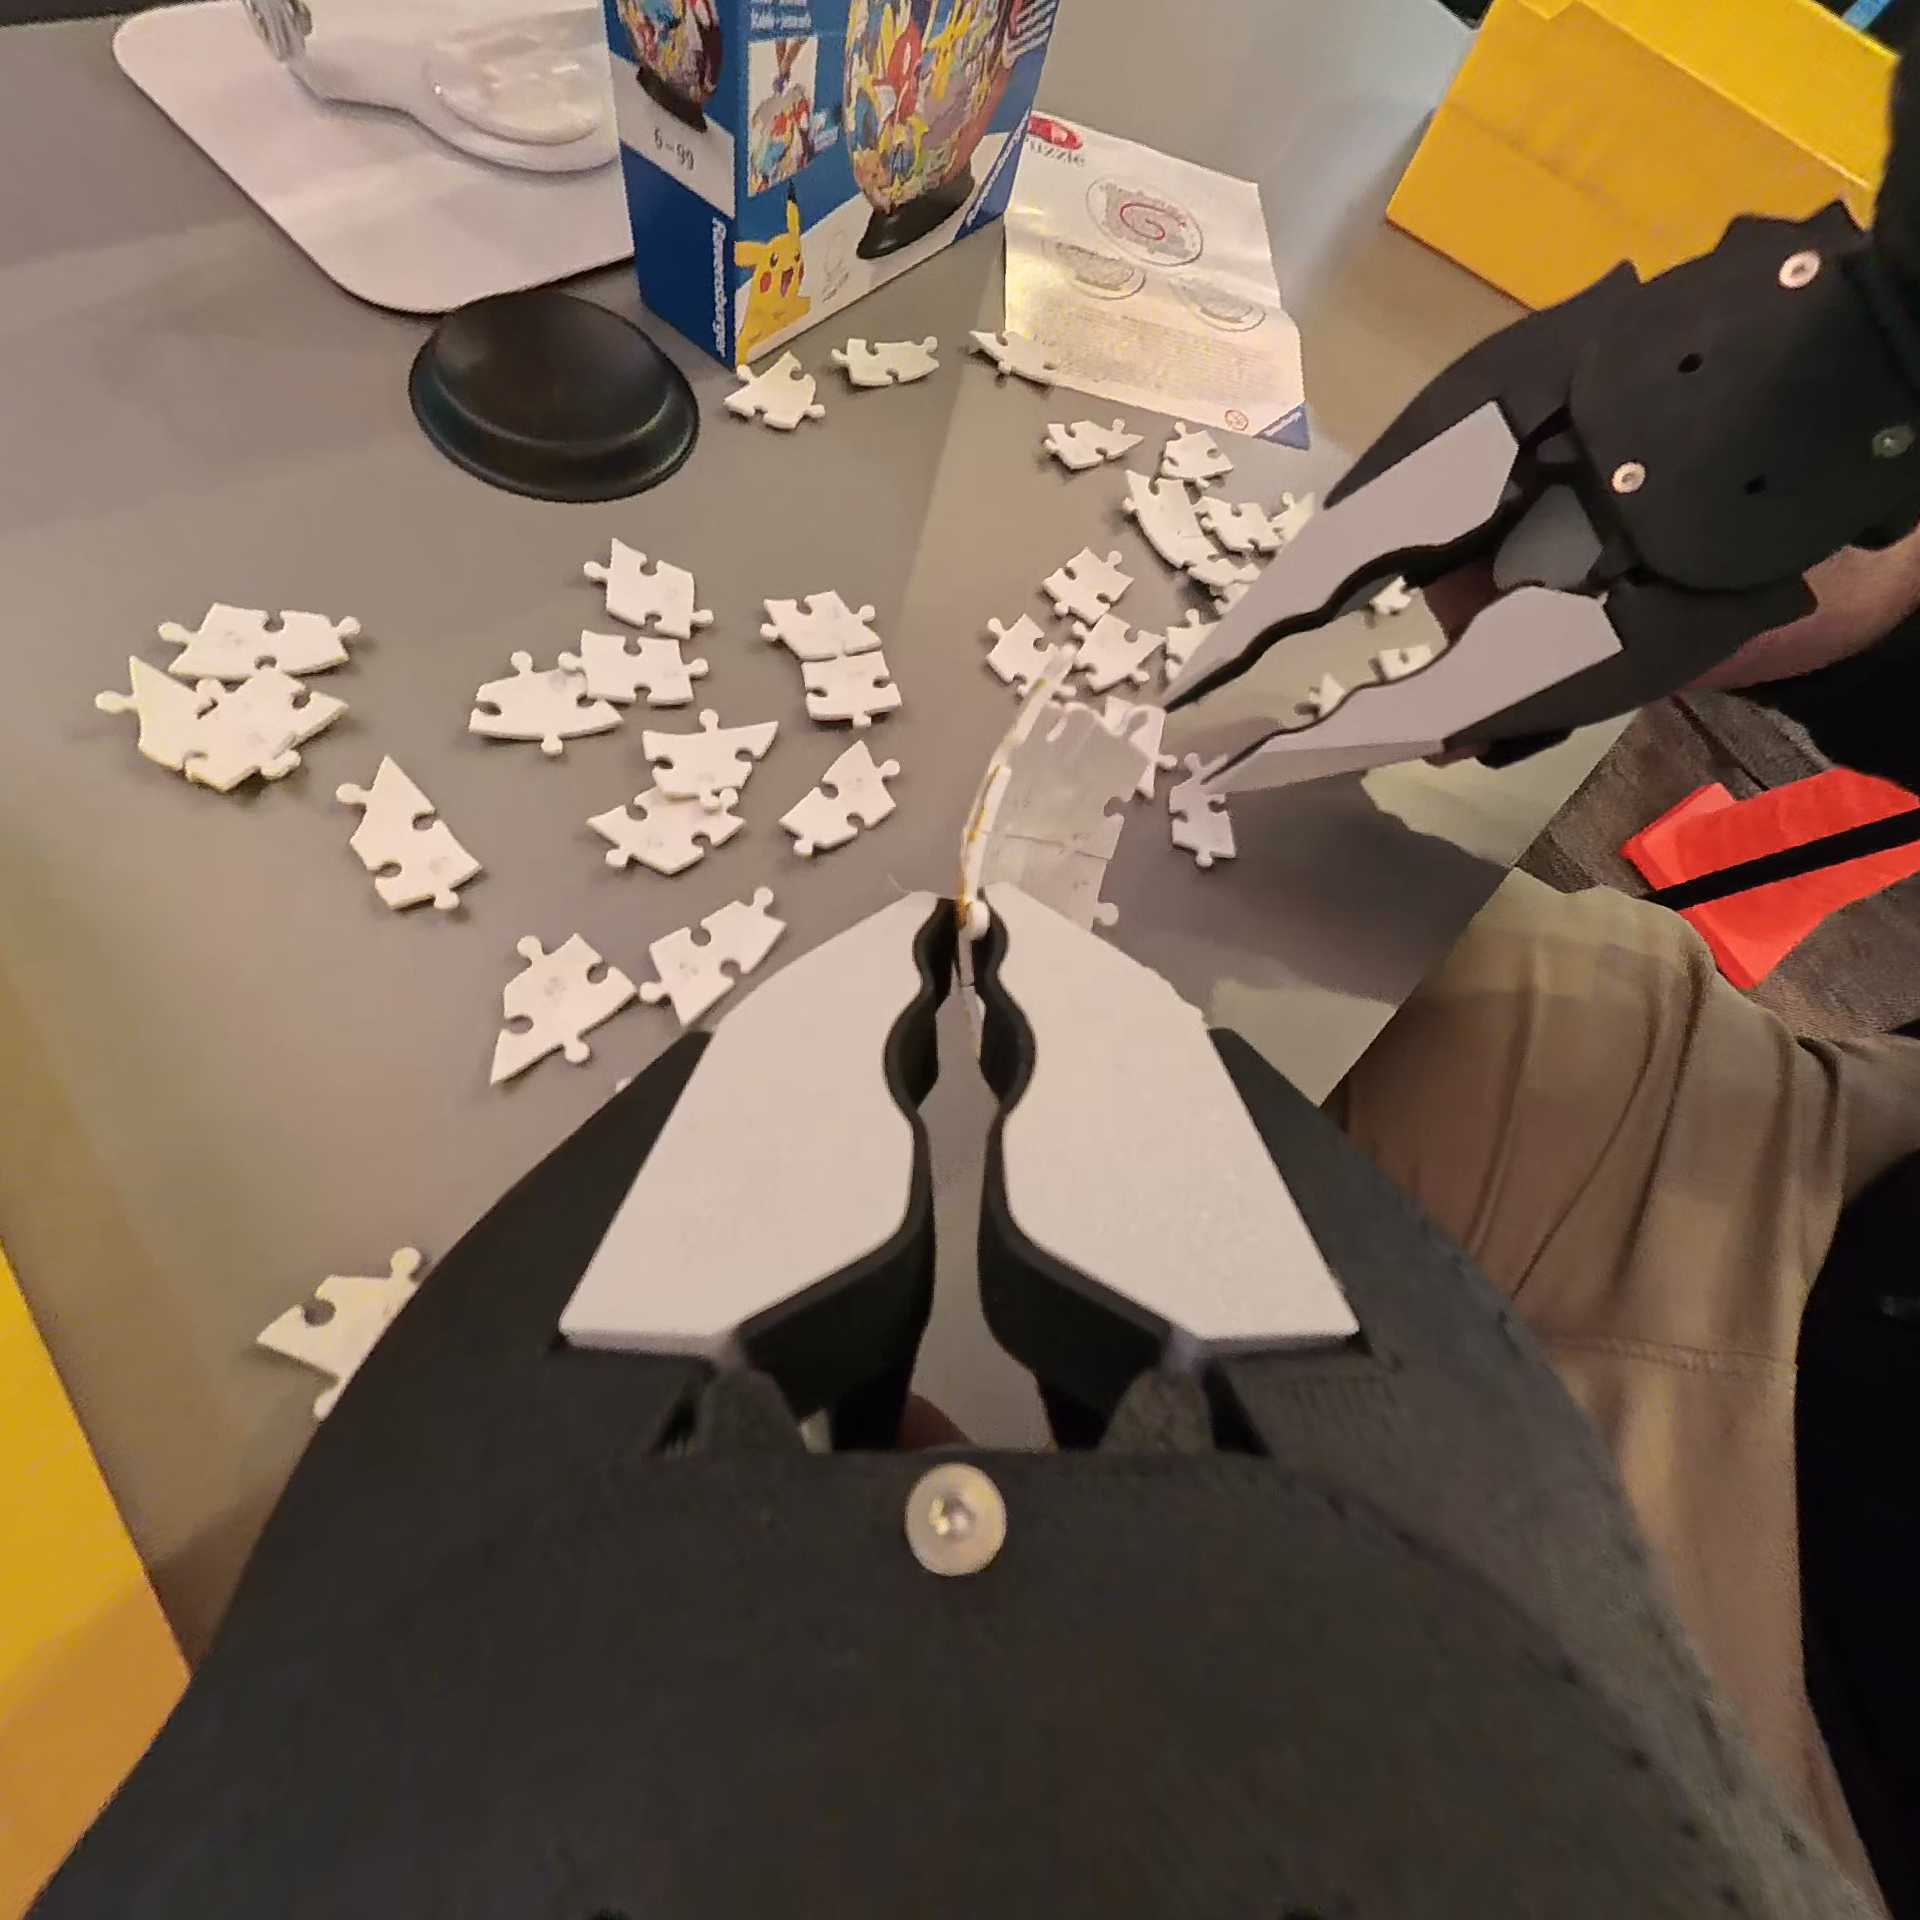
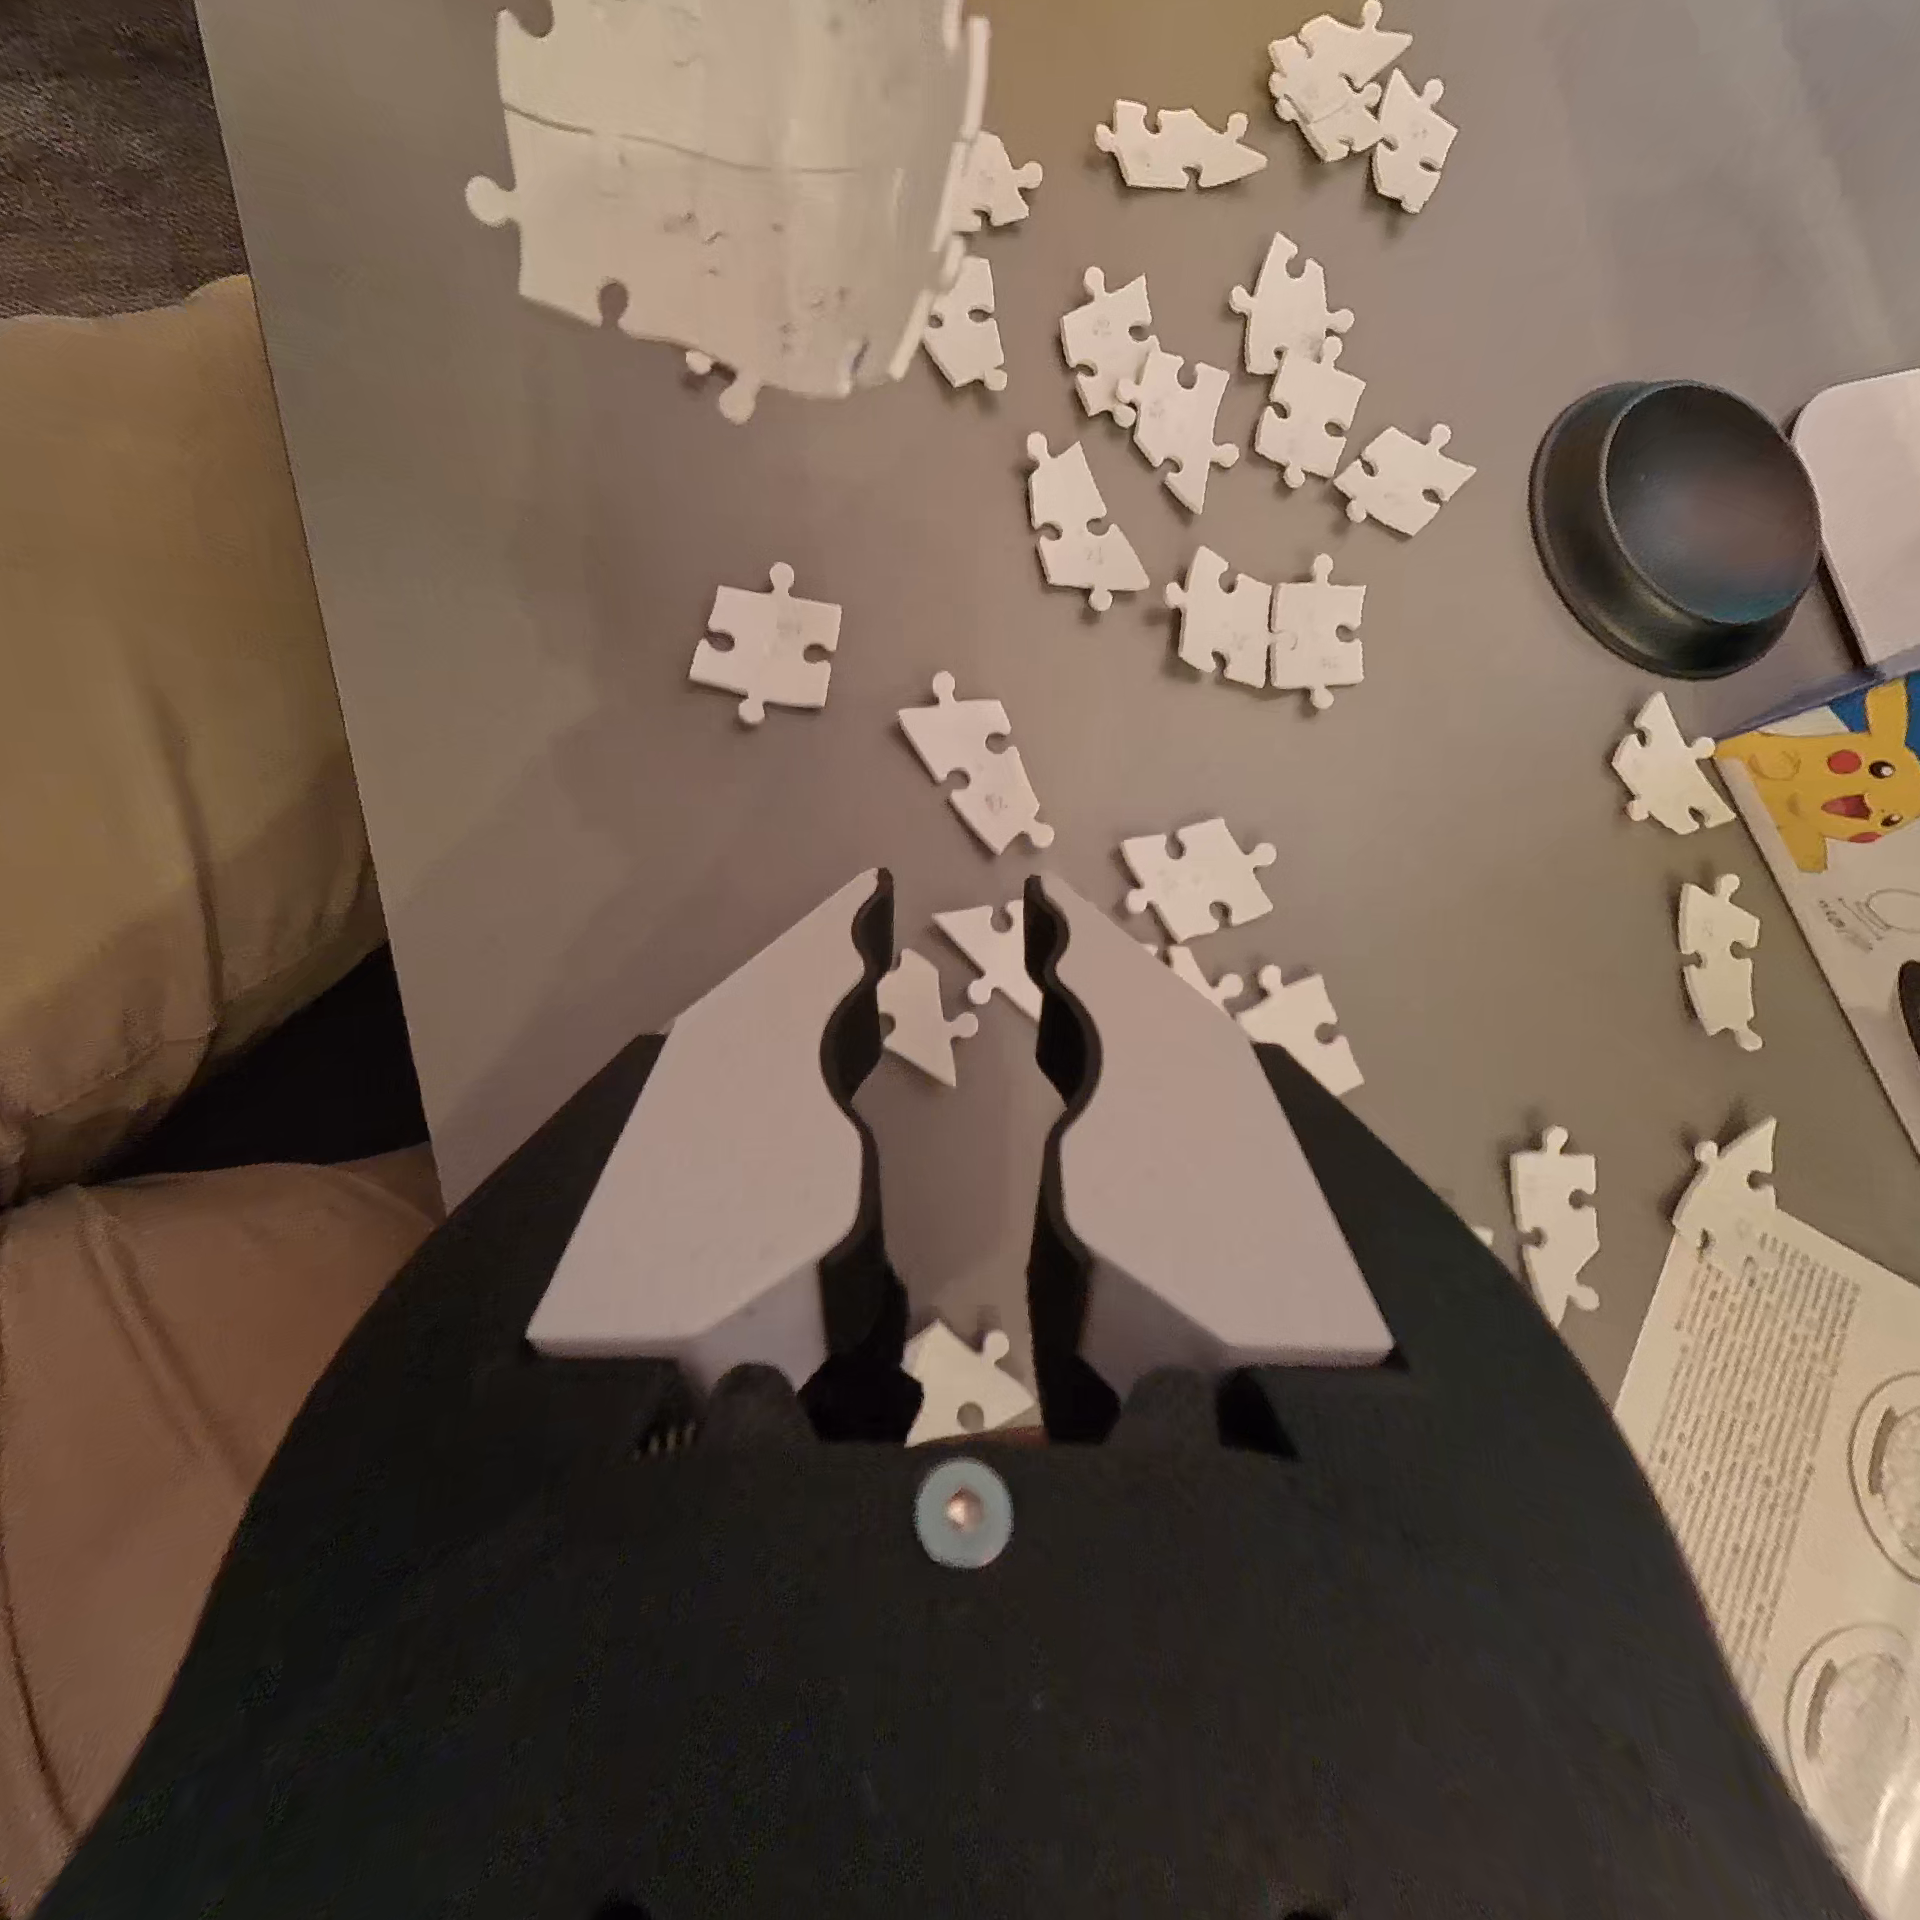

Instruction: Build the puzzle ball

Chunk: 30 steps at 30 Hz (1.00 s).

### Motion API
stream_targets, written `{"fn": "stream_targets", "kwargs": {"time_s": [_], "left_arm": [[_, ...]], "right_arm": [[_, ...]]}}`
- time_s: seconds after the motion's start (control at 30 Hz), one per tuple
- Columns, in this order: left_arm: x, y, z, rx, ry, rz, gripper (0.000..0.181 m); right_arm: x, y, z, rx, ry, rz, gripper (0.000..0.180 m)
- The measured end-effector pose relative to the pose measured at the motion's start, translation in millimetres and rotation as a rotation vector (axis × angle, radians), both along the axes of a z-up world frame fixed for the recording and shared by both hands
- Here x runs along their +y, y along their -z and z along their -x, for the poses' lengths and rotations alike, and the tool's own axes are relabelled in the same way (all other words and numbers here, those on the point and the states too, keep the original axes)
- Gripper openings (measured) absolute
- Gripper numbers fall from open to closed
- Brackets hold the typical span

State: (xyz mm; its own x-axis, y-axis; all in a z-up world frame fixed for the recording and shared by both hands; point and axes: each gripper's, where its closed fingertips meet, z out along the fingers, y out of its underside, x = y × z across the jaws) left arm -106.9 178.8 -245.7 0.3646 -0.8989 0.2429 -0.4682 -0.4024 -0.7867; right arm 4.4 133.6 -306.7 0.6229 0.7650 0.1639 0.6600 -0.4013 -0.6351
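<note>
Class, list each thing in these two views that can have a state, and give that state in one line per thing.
Left hand-held gripper: shut on the curved puzzle section.
Right hand-held gripper: open, empty, above loose pieces.
Curved puzzle section: partly assembled, held up off the table.
Loose pieces: scattered, white side up.
Puzzle box: standing upright.
Black stand: empty, on the table.
Instruction sheet: unfolded, lying flat.

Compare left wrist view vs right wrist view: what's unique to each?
Left wrist view only: the left gripper shut on the curved white assembled puzzle section, the yellow box, the red-orange block.

Right wrist view only: a loose white puzzle piece lying under the open right gripper.

Both: the grey tabletop, the black round stand, the blue puzzle box, the printed instruction sheet.
</note>
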Motion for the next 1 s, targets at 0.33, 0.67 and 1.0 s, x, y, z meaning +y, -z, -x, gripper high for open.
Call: {"fn": "stream_targets", "kwargs": {"time_s": [0.33, 0.67, 1.0], "left_arm": [[0, -6, -35, -0.007, 0.07, -0.011, 0.003], [5, -2, -32, -0.011, 0.062, -0.001, 0.003], [10, -4, -4, -0.022, 0.003, -0.001, 0.003]], "right_arm": [[-13, 6, -23, -0.01, 0.056, -0.004, 0.034], [-10, 11, -20, 0.009, 0.052, 0.001, 0.047], [1, 1, -3, 0.108, 0.015, 0.025, 0.052]]}}
